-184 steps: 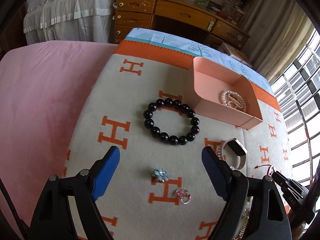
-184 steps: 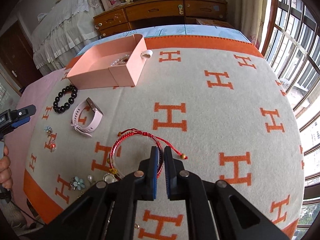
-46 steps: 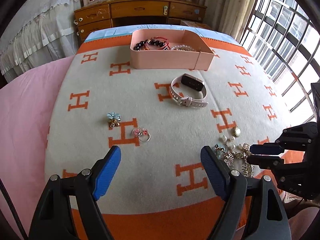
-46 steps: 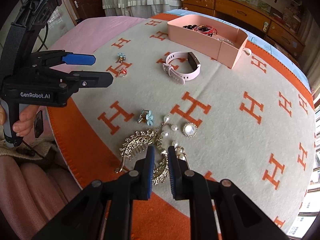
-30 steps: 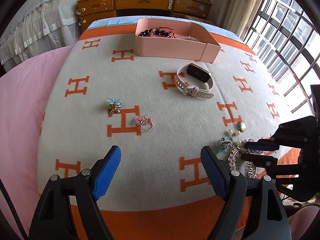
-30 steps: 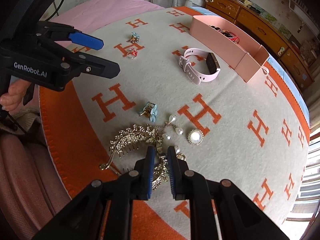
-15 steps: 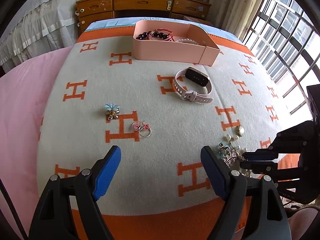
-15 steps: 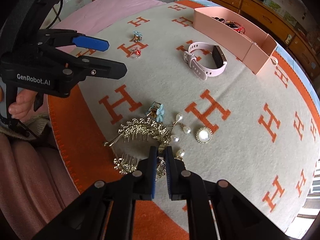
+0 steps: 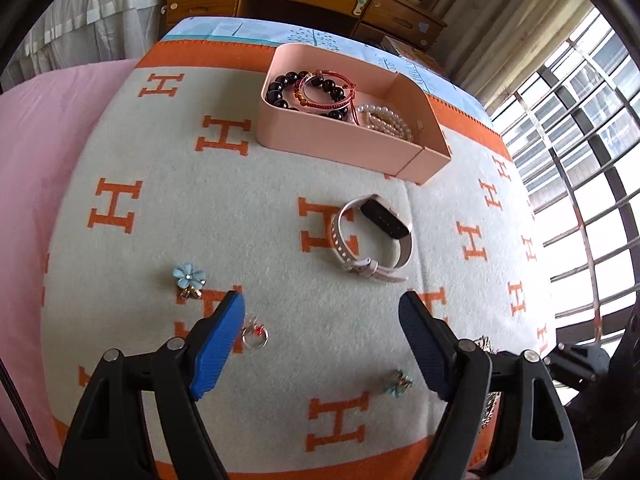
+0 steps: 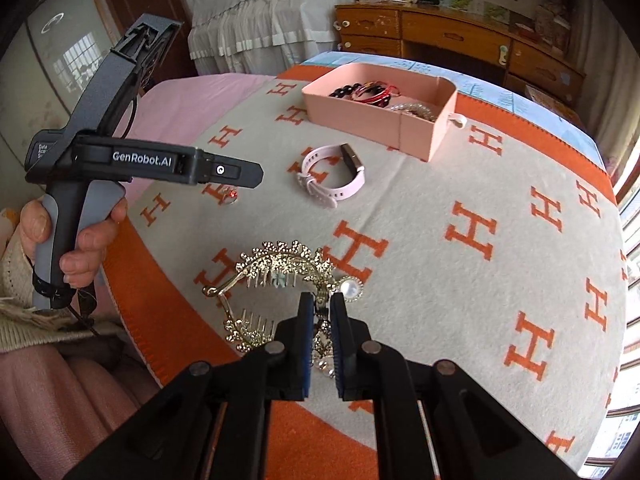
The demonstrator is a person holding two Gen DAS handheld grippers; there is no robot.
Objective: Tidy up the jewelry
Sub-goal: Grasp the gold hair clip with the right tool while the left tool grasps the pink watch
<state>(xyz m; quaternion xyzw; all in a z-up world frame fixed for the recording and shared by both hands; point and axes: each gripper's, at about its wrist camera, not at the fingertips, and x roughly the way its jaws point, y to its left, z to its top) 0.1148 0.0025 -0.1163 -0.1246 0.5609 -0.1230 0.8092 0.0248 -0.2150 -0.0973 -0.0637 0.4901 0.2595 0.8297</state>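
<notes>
The right gripper (image 10: 321,312) has its blue pads pressed nearly together, pinching a strand of the gold rhinestone hair comb (image 10: 280,264), which hangs lifted above the near edge of the blanket (image 10: 460,184); the comb's leafy crest spreads to the left of the pads and its teeth point down; a round pearl brooch (image 10: 350,289) lies on the blanket just right of the pads; the left gripper (image 9: 322,340) is held with its blue pads spread wide apart and nothing between them, poised above the near part of the blanket; a small ring with a red stone (image 9: 255,334) lies just beside its left pad, and a blue flower earring (image 9: 189,276) sits a little farther left; a second small blue earring (image 9: 399,383) lies near its right pad; the pink watch (image 9: 374,240) lies on its side in the middle of the blanket, between the left gripper and the pink tray (image 9: 340,148); the tray stands at the far side and holds a black bead bracelet (image 9: 280,88), a red cord bracelet (image 9: 326,90) laid over it, and a pearl bracelet (image 9: 386,118) toward its right end; in the right wrist view the left gripper's handle is gripped by the person's left hand (image 10: 70,236) at the near left, off the blanket's orange border; a wooden dresser (image 10: 452,36) stands beyond the bed
</notes>
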